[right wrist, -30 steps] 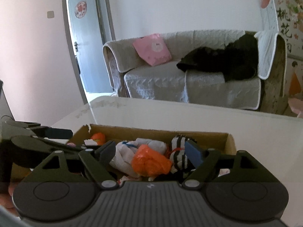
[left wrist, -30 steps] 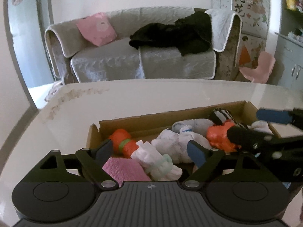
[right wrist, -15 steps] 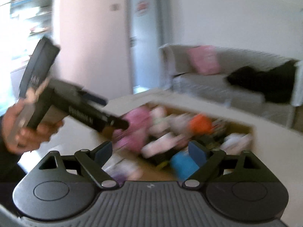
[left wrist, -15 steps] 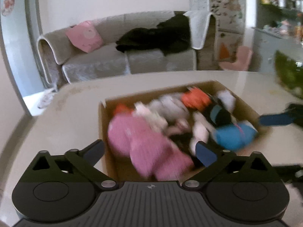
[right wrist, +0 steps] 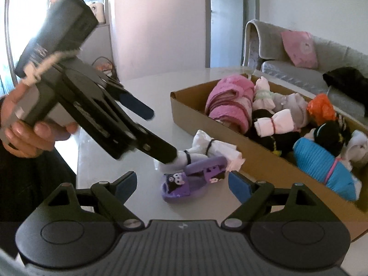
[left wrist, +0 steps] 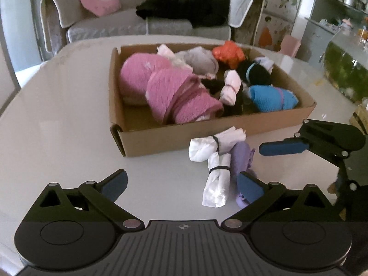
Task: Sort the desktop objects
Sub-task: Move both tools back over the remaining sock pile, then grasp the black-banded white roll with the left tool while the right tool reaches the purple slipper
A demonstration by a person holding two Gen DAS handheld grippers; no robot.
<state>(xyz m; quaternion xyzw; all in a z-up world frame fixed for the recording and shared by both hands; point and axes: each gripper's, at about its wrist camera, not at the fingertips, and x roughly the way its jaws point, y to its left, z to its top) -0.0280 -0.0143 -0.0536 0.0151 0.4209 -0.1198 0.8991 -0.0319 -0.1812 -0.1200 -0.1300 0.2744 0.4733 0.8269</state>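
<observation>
The left gripper (left wrist: 181, 182) fills the bottom of its own view, tilted down at the table (left wrist: 57, 119), its blue pads (left wrist: 115, 184) spread wide with nothing between them. In the right wrist view it enters from the upper left, held by a hand (right wrist: 32, 128) at the left edge, slanting down to the right; its lower finger tip lies at the white rolls.

Centre frame in the left view sits the box (left wrist: 184, 138), packed with rolled cloths: pink towels (left wrist: 170, 87) at left, an orange roll (left wrist: 227, 53) at the back, a blue roll (left wrist: 271, 97) at right. Just in front of the box, on the table, lie two white rolls (left wrist: 214, 147) tied with black bands and a purple slipper (right wrist: 184, 181) touching them.

The right gripper (right wrist: 182, 184) points down at the slipper, jaws apart and empty; in the left view it reaches in from the right edge.
</observation>
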